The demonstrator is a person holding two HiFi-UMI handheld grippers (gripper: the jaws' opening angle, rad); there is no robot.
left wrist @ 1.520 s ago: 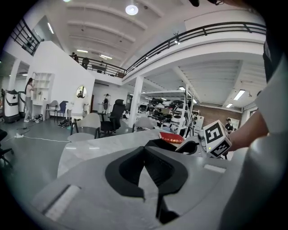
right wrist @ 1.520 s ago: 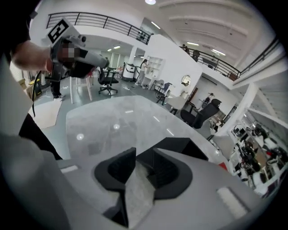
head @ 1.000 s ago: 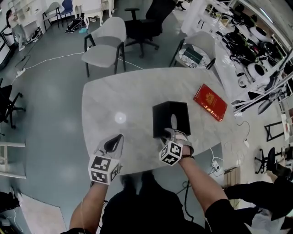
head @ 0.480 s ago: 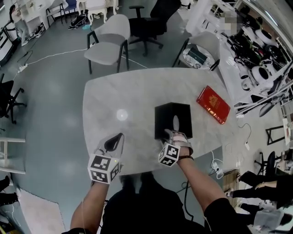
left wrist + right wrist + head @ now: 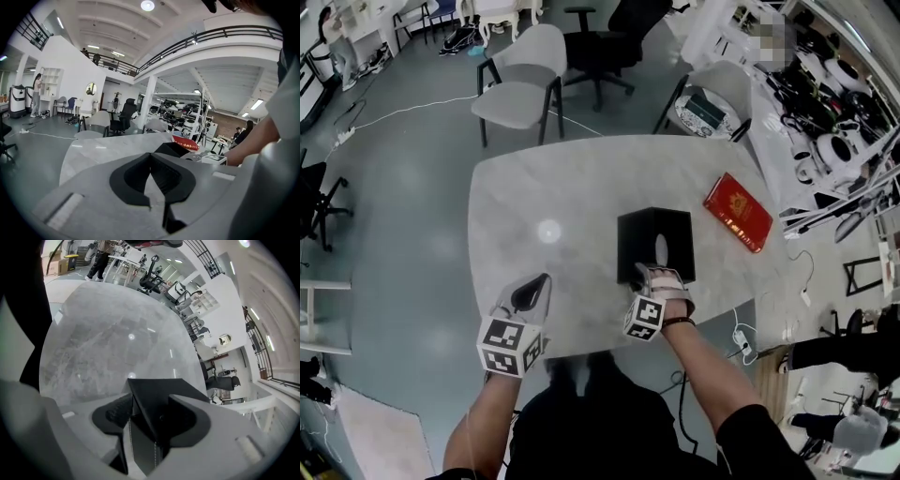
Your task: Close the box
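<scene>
The box (image 5: 653, 246) is black and sits on the table (image 5: 534, 178), on the right side and close to the near edge. Its top looks flat and shut to us, with no flap sticking up. A small pale spot shows on the top; we cannot tell what it is.

Our right gripper (image 5: 657, 275) is at the near side of the box. Its jaws have just been opening and now stand wide apart. A near corner of the box is between them, but they do not squeeze it. So we think the closing is done, or almost done. What is left is to pull this gripper back and maybe check that the top stays down.

Our left gripper (image 5: 542, 281) is off to the left, well apart from the box, over the near edge of the table. Its jaws are pressed together with nothing in them.

There is not much table between the box and the near edge, so a hard pull toward us could drag it off. To the left and far side the table is bare, with lots of room. A red book (image 5: 737, 212) lies to the far right, apart from the box.
</scene>
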